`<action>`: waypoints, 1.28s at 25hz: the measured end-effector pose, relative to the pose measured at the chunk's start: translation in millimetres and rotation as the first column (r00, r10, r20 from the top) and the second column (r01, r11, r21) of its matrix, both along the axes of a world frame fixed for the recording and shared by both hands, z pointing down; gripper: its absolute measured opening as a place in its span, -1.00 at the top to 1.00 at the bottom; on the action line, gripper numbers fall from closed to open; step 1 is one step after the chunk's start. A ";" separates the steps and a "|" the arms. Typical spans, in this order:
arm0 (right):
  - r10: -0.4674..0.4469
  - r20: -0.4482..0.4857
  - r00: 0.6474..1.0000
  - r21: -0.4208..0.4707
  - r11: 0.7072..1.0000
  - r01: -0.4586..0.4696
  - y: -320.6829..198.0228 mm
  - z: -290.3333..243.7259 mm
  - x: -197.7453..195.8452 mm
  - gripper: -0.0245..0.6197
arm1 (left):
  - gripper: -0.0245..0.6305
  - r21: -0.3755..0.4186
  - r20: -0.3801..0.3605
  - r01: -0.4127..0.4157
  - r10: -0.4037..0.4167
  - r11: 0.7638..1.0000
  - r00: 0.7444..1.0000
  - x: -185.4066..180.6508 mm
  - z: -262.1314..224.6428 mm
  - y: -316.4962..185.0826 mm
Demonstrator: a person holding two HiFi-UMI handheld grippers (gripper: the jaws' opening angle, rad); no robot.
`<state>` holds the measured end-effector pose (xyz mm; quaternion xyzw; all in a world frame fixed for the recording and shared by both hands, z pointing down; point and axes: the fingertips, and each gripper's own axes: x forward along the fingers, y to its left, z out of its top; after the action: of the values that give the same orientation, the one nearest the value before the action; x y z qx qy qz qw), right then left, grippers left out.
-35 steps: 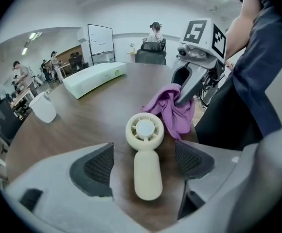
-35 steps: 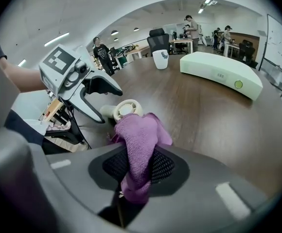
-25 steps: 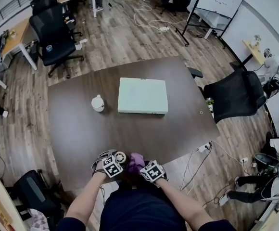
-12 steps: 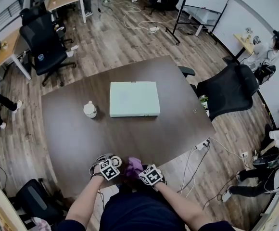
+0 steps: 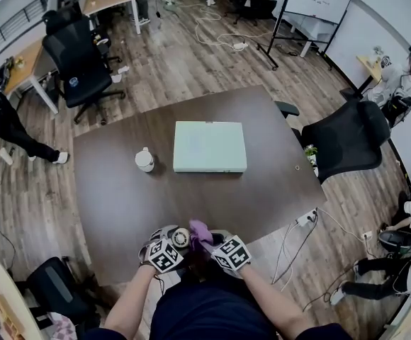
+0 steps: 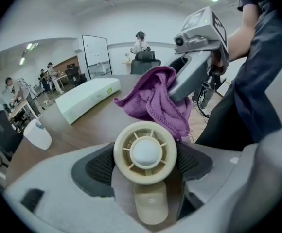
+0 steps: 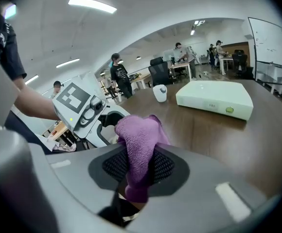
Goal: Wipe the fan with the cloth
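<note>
The left gripper (image 6: 145, 168) is clamped on the fan (image 6: 145, 152), a small cream hand fan with a round grilled head and a short handle; its jaws have just been closing in, and the ribbed dark pads (image 6: 100, 166) now press on either side of the head, with the handle pointing down toward the camera; the fan's face looks back along the jaws. The right gripper (image 7: 138, 168) is clenched on the cloth (image 7: 140, 147), a purple towelling cloth that is bunched between its pads and stands up out of them in a soft fold; a short end hangs below the grip.

In the head view both grippers sit close together at the near edge of the table (image 5: 120, 197), just in front of the person's body, with the marker cubes facing up and the forearms (image 5: 131, 299) reaching in from below; the fan is at the left and the cloth just to its right. In the left gripper view the cloth hangs right behind and above the fan's head, but whether the two actually touch is hard to say from any view.

Farther out on the dark brown table lies a flat pale-green box (image 5: 210, 146), near the middle; a white cup (image 5: 144, 159) stands just to its left, apart from it; a black office chair (image 5: 347, 139) stands beside the table's right edge.
</note>
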<state>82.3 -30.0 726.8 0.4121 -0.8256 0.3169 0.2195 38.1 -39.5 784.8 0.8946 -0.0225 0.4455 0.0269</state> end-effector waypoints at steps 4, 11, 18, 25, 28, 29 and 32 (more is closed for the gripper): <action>-0.112 0.029 0.993 0.128 0.986 0.107 -6.4 -50.6 -17.9 0.62 | -0.20 0.044 -0.095 0.021 -0.016 0.999 0.995 6.2 -41.4 -3.2; -0.181 0.029 0.983 0.286 0.944 0.165 -22.9 -125.0 -29.5 0.62 | -0.20 0.090 -0.226 0.105 -0.083 0.990 0.971 4.2 -112.1 -16.5; -0.195 -0.001 0.981 0.431 0.885 0.177 -44.6 -192.9 -25.7 0.62 | -0.20 0.198 -0.287 0.081 -0.021 0.977 0.958 6.9 -169.9 -15.8; -0.261 -0.020 0.965 0.506 0.830 0.235 -55.6 -234.4 -35.3 0.62 | -0.20 0.244 -0.286 0.021 0.051 0.970 0.957 14.5 -197.6 -1.9; -0.268 -0.012 0.963 0.517 0.823 0.236 -60.1 -240.5 -39.4 0.62 | -0.20 0.238 -0.293 0.002 0.070 0.971 0.953 17.7 -204.2 7.4; -0.268 -0.006 0.963 0.518 0.823 0.232 -61.1 -241.3 -39.8 0.62 | -0.20 0.238 -0.299 -0.001 0.075 0.971 0.951 19.3 -207.1 10.4; -0.262 0.013 0.965 0.520 0.826 0.218 -65.2 -242.3 -36.3 0.62 | -0.21 0.227 -0.335 0.008 0.071 0.974 0.940 24.7 -217.0 15.6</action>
<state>46.1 -95.2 484.5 0.3350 -0.9336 0.0720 0.1051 62.8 -23.9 567.8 0.9556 -0.0536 0.2790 -0.0784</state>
